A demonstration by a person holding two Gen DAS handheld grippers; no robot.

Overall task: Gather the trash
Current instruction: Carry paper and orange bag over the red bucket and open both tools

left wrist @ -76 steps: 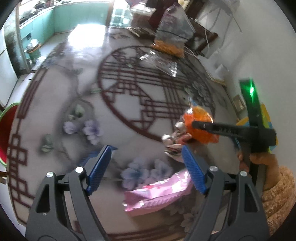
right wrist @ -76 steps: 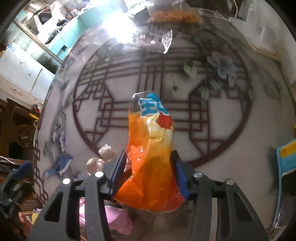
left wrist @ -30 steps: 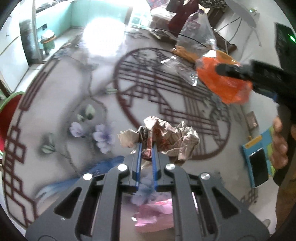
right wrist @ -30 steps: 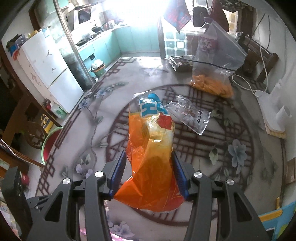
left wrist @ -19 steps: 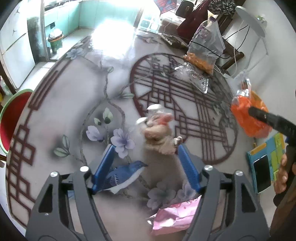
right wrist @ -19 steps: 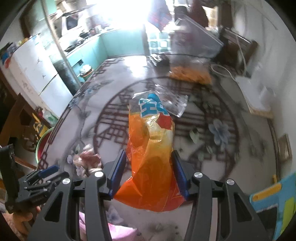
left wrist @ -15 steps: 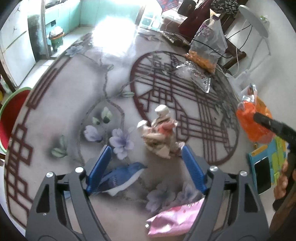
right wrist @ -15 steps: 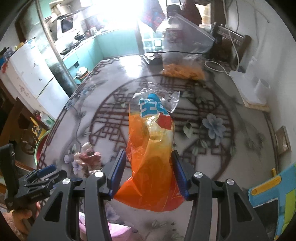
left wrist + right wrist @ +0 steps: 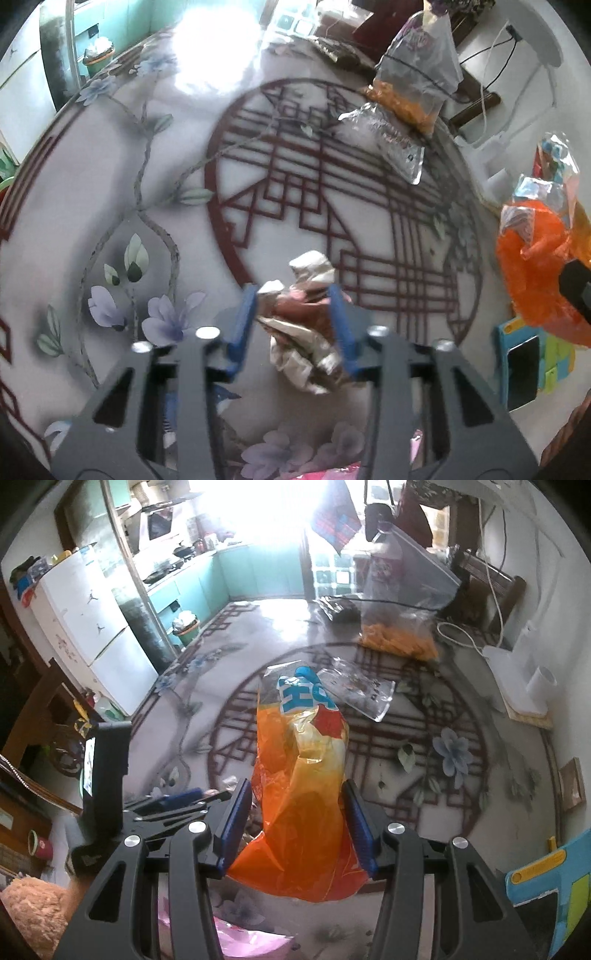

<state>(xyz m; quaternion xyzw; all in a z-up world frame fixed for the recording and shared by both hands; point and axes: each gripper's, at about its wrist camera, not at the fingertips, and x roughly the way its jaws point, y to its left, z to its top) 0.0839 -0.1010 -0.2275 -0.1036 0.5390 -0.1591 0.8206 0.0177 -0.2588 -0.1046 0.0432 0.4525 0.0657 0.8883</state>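
The round surface [image 9: 184, 155] bears a dark red lattice circle with painted flowers and leaves. At its far side stands a clear bag of orange snacks [image 9: 399, 635], a black cable across it. Beyond the far left edge, a white fridge [image 9: 96, 627] stands beside teal kitchen cabinets [image 9: 258, 568] and a green bin [image 9: 186, 627]. Near right lies a blue tray [image 9: 517, 354] holding a dark phone [image 9: 522, 373].

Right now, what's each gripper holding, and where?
Right gripper grips the orange bag across its lower middle. Left gripper has just been closing on the crumpled wrapper, pads at its sides near the middle.
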